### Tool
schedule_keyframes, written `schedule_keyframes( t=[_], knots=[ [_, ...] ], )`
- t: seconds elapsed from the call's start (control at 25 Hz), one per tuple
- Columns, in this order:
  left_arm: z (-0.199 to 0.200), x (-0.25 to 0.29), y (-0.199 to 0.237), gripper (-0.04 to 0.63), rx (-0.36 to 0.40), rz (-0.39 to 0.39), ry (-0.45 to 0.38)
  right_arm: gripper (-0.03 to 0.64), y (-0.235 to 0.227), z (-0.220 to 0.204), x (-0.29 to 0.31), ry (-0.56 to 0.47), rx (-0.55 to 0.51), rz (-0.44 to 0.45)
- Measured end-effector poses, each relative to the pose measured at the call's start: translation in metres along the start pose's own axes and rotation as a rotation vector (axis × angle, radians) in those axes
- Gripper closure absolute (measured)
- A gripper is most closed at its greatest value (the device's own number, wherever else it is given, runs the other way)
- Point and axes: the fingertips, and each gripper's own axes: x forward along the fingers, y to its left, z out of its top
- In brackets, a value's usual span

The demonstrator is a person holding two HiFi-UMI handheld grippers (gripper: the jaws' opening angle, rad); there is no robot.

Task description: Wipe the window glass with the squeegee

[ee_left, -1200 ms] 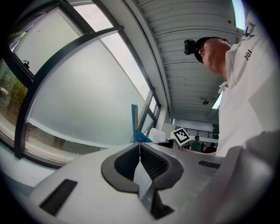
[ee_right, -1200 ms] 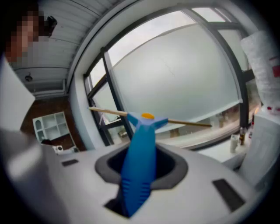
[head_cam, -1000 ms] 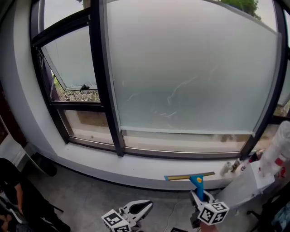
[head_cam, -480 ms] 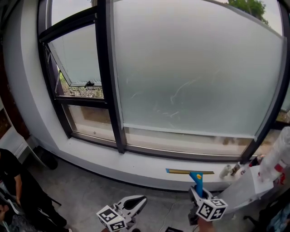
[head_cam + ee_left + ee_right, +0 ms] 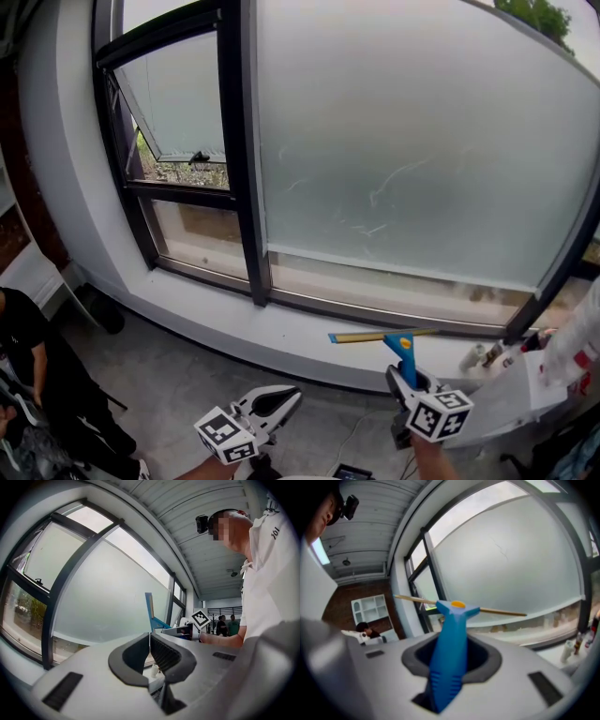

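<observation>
Head view looks down at window glass (image 5: 403,169); gripper views sit low, facing same glass.

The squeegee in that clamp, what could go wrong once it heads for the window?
The right gripper grips the squeegee only by its blue handle, so pressing on the window glass might twist it in the jaws. The small bottles just right of it could be knocked over. The blade looks slightly tilted, which may leave streaks.
</observation>
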Motion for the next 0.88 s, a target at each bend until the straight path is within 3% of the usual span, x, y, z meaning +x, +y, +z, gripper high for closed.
schedule_keyframes(
  t=[0.28,0.6,0.88],
  knots=[
    [0.044,-0.009,0.072,0.565,0.057,-0.018,-0.047,0.486,0.025,0.040,0.068,-0.046,-0.060,-0.033],
    [0.103,-0.029,0.181,0.565,0.110,-0.033,-0.021,0.486,0.069,0.097,0.150,-0.130,-0.082,-0.123],
    [0.128,-0.035,0.247,0.565,0.094,-0.041,-0.020,0.486,0.096,0.105,0.199,-0.134,-0.077,-0.207]
  ],
)
